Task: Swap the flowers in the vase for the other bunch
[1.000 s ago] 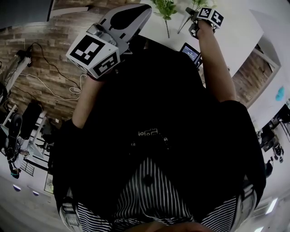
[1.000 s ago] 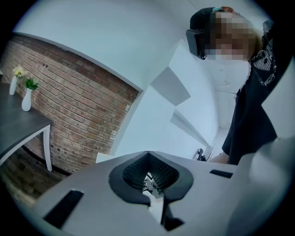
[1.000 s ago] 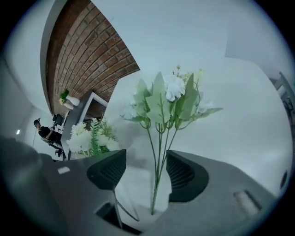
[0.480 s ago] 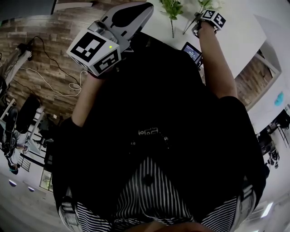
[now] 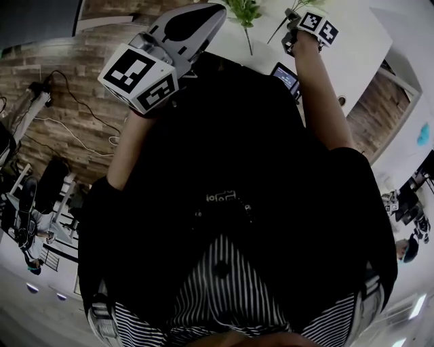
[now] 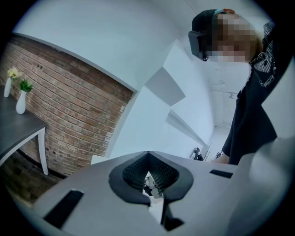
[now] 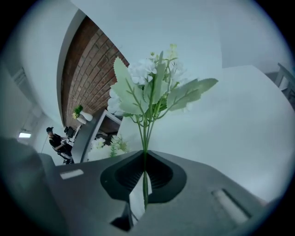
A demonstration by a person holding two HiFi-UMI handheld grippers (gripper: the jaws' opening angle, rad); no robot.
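White tabletop (image 5: 359, 47) with one flower bunch (image 5: 245, 12). Right gripper (image 7: 144, 154) jaws, just closed, clamp a second bunch (image 7: 152, 85); left gripper (image 6: 148, 154) jaws together, empty.

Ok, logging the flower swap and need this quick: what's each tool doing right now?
Left tool: closed, nothing in it.
Right tool: just closed on the stems of the white flower bunch.

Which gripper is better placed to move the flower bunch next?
Right. The right gripper has its jaws shut on the green stems of the white flower bunch, which stands upright out of them. The left gripper is shut on nothing and points toward a wall, no flowers near its jaws.
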